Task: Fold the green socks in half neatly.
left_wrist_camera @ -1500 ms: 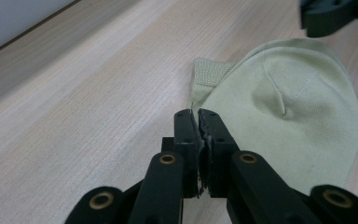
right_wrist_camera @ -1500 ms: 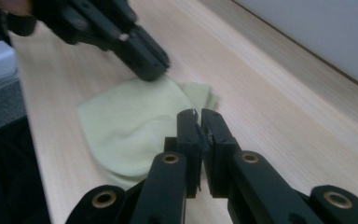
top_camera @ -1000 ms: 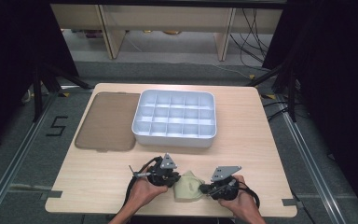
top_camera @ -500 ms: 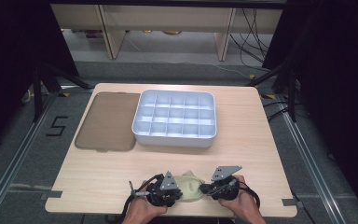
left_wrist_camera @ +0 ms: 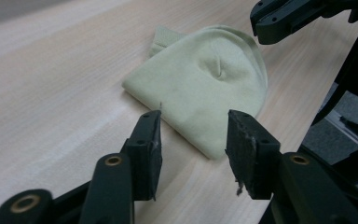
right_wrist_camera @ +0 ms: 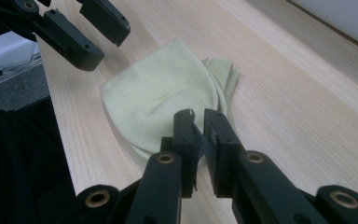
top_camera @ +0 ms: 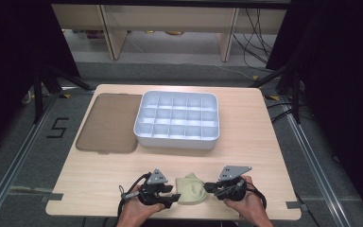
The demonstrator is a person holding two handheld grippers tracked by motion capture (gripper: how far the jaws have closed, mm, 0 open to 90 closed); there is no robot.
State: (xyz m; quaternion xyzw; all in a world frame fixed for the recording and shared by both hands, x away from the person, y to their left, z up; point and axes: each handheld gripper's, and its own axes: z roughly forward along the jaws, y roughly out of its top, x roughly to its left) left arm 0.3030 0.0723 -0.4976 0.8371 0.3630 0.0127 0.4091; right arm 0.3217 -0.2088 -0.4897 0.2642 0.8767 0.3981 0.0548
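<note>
A pale yellow-green folded cloth [top_camera: 191, 189] [left_wrist_camera: 200, 93] [right_wrist_camera: 158, 102] lies flat near the table's front edge, between my two grippers. My left gripper [top_camera: 172, 196] [left_wrist_camera: 193, 121] is open; its jaws have just been opening and stand on either side of the cloth's near corner without pressing it. From the right, my right gripper [top_camera: 207, 187] [right_wrist_camera: 198, 114] has its jaws almost together, only a thin slit between them, with the tips over the cloth's rounded rim. Whether they pinch a layer I cannot tell. The left gripper [right_wrist_camera: 109, 44] also shows beyond the cloth.
A white tray [top_camera: 175, 139] divided into several compartments sits mid-table. A flat brown lid [top_camera: 108, 123] lies to its left. The wooden table [top_camera: 264, 142] has bare room on the right. Its front edge runs just behind both hands.
The left gripper slid left and toward the front edge, off the cloth, and its jaws opened. The cloth now lies flatter. The right gripper stayed in place.
</note>
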